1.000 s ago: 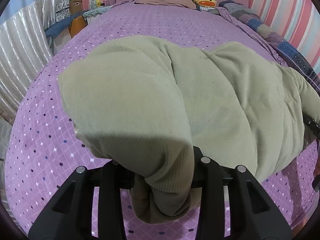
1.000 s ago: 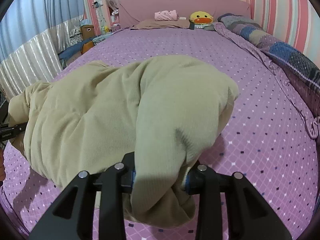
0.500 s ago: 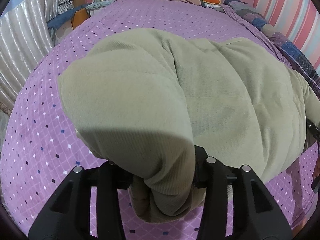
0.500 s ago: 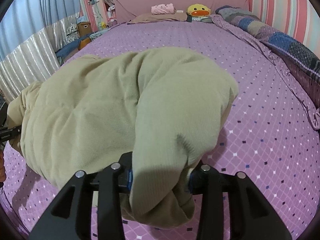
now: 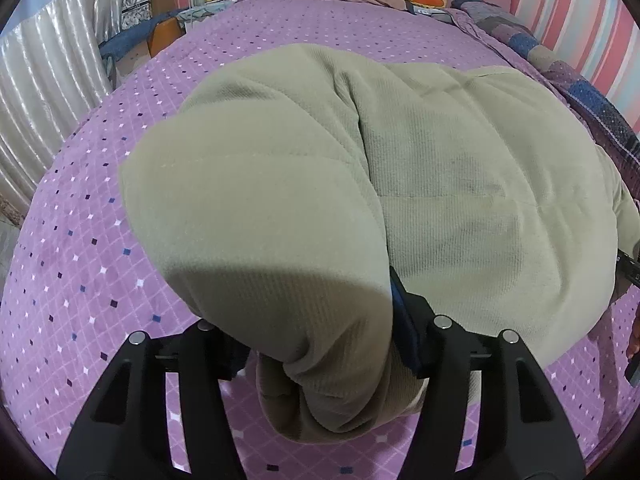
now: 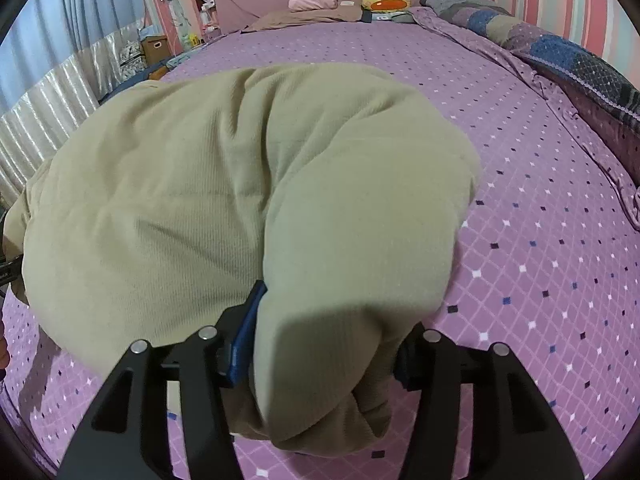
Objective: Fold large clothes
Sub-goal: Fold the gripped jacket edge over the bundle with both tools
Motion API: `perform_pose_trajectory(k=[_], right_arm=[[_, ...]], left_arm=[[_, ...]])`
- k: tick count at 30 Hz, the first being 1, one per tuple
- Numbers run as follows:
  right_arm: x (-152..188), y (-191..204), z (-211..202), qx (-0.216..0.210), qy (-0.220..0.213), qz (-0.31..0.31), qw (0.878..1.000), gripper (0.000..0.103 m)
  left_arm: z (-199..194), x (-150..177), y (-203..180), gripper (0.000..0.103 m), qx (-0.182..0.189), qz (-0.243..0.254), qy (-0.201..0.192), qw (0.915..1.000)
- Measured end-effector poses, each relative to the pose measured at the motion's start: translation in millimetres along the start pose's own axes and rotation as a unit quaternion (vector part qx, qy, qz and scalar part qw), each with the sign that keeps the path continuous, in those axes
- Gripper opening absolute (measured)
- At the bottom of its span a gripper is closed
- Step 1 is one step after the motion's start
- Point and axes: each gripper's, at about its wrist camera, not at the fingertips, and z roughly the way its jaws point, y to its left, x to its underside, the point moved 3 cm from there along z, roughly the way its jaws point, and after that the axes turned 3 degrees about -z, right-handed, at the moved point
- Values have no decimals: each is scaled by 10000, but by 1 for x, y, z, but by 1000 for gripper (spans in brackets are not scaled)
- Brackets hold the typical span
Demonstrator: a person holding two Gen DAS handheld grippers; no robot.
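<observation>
Since the earlier frames both grippers have dropped toward the bed (image 5: pixel 80 264) and their jaws have just been opening; the garment's near edge sits lower, bunched fabric between each pair of fingers. The olive-green garment (image 5: pixel 460 200) lies heaped mid-bed, on the purple diamond-print cover. It looks thick, soft and limp, ribbed or fleecy, bulky rather than heavy: it will sag, not slip. Best held at the folded near corners, where the layers stack. Left gripper (image 5: pixel 320 344): jaws parted, a wad of cloth in the gap, pads seemingly off it. Right gripper (image 6: pixel 320 352): same, blue pad showing beside the fabric. No label, brand or writing readable anywhere.
</observation>
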Motion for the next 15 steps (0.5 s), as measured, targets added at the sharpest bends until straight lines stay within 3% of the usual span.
perform_pose_trajectory(k=[6, 15], right_arm=[[0, 5, 0, 88, -2, -102, 9999, 55], [5, 3, -12, 125, -143, 74, 9998, 63]], left_arm=[[1, -1, -2, 71, -206, 15, -87, 9997], [-6, -6, -8, 78, -360, -69, -144, 9992]])
